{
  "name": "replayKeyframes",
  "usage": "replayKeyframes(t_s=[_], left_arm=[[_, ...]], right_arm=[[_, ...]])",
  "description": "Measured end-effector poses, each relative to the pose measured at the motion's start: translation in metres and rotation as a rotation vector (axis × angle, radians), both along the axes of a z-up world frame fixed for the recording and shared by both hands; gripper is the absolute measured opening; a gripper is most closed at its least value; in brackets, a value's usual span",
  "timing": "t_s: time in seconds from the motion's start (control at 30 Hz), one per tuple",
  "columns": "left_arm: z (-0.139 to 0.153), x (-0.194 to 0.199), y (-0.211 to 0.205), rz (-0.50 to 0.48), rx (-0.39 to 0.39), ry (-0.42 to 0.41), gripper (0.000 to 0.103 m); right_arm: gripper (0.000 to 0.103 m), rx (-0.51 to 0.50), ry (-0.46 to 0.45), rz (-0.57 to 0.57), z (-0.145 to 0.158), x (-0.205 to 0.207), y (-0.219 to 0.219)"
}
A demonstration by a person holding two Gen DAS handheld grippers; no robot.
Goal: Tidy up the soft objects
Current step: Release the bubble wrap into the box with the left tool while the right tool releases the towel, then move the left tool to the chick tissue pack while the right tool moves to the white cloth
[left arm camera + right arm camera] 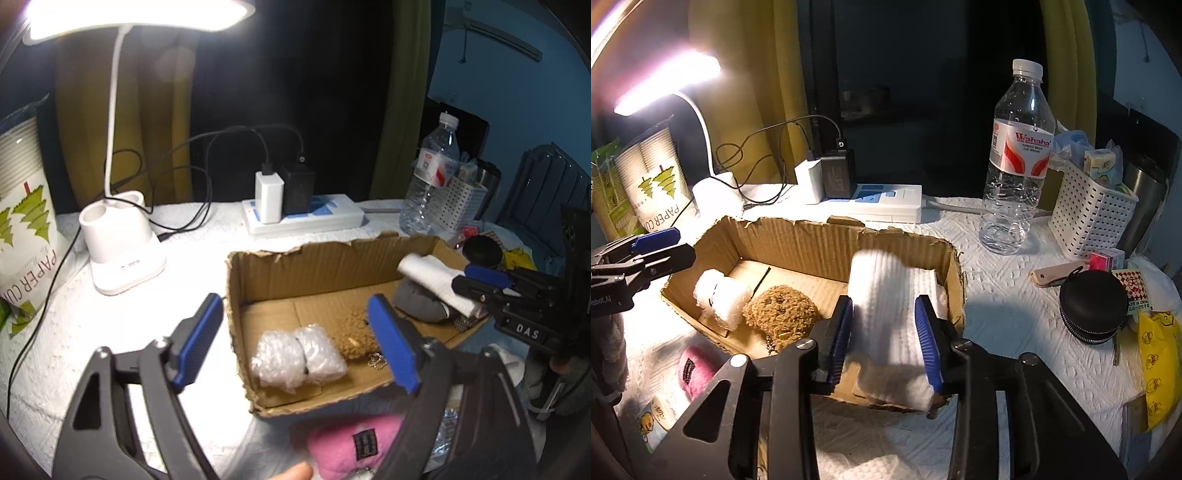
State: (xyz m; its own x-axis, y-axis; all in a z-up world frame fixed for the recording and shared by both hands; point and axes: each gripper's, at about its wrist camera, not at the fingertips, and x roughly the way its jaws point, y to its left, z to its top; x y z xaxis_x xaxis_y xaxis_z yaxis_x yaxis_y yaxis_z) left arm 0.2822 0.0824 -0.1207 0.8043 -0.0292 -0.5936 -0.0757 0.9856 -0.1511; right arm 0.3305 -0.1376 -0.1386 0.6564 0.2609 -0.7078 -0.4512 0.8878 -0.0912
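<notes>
Cardboard box (pixel 820 243) sat on the white-covered table (pixel 1004 317), torn rim up, under a desk lamp (pixel 122 236). Inside it, at the left end as the right wrist view showed it: a bubble-wrap bundle (pixel 720 299), and just beside that a brown fuzzy plush (pixel 781 314) with a bead chain trailing off it. At the right end lay a rolled white towel (pixel 886 325), on top of something grey that only the left wrist view showed. Right gripper (pixel 884 339) straddled the towel, blue pads on either flank; jaws stood partly spread, and whether the pads pressed the cloth or only brushed it I could not tell, since the roll filled the gap. The towel's long axis ran along the line the gripper pointed, from the near box wall toward the far one, so the jaws crossed it squarely. Left gripper (pixel 303 343) hung with jaws spread wide and nothing between them, over the near left corner of the box, above the bubble wrap. A pink plush (pixel 354 443) lay outside the box, on the table just below and in front of the left gripper, touching or almost touching the near wall. Judgement: the pink plush was the next piece to box, the left hand plainly the nearer, and it lay down and toward the holder from those jaws.
</notes>
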Motion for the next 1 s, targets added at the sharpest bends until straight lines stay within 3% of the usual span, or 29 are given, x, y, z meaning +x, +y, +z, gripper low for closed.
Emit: replayKeyframes(t_s=[1.0], left_arm=[[0.026, -0.084, -0.039, -0.073, 0.006, -0.037, 0.088]], right_arm=[[0.040, 0.032, -0.064, 0.018, 0.043, -0.095, -0.005]])
